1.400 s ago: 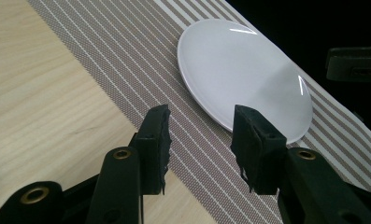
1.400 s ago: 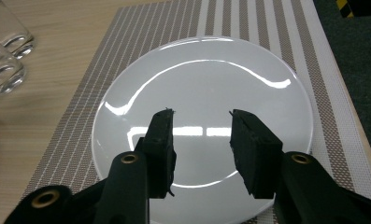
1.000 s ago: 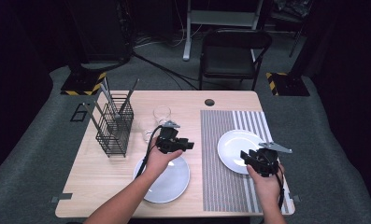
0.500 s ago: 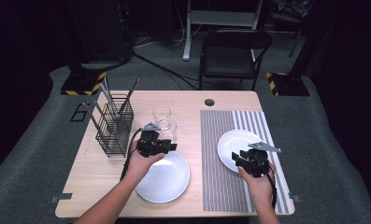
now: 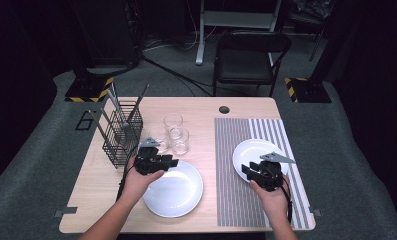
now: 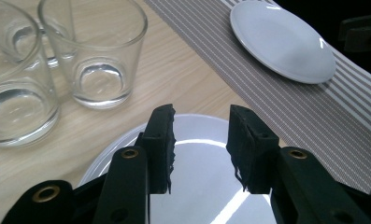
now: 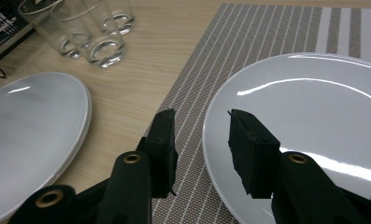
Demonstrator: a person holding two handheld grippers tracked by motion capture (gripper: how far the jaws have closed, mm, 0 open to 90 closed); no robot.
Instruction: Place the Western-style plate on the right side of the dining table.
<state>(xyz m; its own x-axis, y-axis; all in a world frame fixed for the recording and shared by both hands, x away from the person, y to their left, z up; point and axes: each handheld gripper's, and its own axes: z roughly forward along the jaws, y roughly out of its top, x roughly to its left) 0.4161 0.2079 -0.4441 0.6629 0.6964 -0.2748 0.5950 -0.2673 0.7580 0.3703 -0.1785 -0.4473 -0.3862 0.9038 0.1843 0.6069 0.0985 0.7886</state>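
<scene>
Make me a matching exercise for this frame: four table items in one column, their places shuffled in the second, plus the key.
1. small plate
2. large plate
3. glasses
4. wire rack

a. bare wood, below the left tool
b. table's left part, holding utensils
c. striped mat, by the right tool
d. clustered between rack and mat

Pairs: 1-c, 2-a, 3-d, 4-b

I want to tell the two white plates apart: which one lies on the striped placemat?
The smaller plate by the right claw lies on the placemat; the larger plate sits on bare wood.
</scene>
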